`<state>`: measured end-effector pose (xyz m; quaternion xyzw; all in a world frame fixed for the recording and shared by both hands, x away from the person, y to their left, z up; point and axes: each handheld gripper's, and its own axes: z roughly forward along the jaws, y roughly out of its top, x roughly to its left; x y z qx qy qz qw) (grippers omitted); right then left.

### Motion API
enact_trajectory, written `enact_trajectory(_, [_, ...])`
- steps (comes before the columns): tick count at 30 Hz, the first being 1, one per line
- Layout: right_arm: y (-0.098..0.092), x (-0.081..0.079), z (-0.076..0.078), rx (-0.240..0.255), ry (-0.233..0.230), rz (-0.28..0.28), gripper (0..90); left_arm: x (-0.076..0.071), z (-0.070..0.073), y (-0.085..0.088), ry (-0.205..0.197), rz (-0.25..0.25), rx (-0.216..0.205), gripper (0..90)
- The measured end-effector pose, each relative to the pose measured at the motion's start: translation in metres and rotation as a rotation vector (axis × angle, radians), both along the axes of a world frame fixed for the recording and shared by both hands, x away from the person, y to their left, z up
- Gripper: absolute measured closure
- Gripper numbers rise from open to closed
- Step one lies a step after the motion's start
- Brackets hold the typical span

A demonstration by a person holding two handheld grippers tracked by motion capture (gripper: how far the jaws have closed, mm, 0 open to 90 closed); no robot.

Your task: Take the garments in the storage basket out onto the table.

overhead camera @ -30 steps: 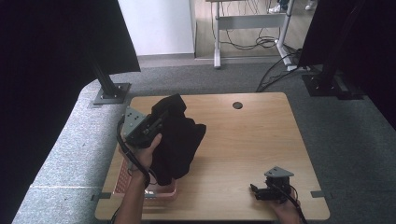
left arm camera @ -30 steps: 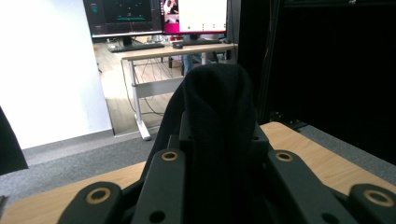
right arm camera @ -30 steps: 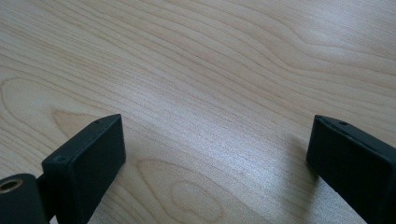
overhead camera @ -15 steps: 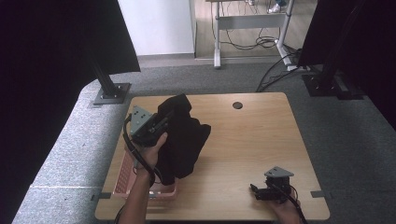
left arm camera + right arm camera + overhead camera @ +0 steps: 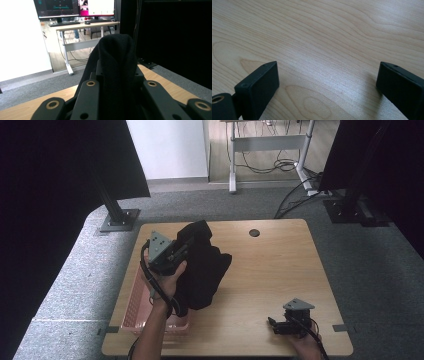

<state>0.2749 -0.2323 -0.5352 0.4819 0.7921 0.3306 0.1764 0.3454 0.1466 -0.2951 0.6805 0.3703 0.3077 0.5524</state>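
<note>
black, crumpled cloth (image 5: 202,270) hangs from the left tool (image 5: 176,251), clamped tight; right tool (image 5: 272,325), at 5 o'clock, gapes empty.

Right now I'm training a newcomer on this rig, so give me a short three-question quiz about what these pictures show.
1. True or false: the left gripper is clamped on the black cloth.
2. Where does the right gripper sit? A) over the pink basket B) near the table's front right corner C) by the round hole
3. Fill in: the right gripper's jaws are ____.

Key: 1 true; 2 B; 3 open.
</note>
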Motion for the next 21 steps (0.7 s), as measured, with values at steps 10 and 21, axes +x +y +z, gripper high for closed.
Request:
enact_trajectory(10, [0.0,0.0,0.0,-0.001,0.002,0.0,4.2,0.003,0.001,-0.014,-0.011,-0.019,0.012,75.5])
enact_trajectory(21, [0.0,0.0,0.0,0.001,0.001,0.0,4.2,0.006,-0.004,-0.029,-0.007,-0.042,0.027,75.6])
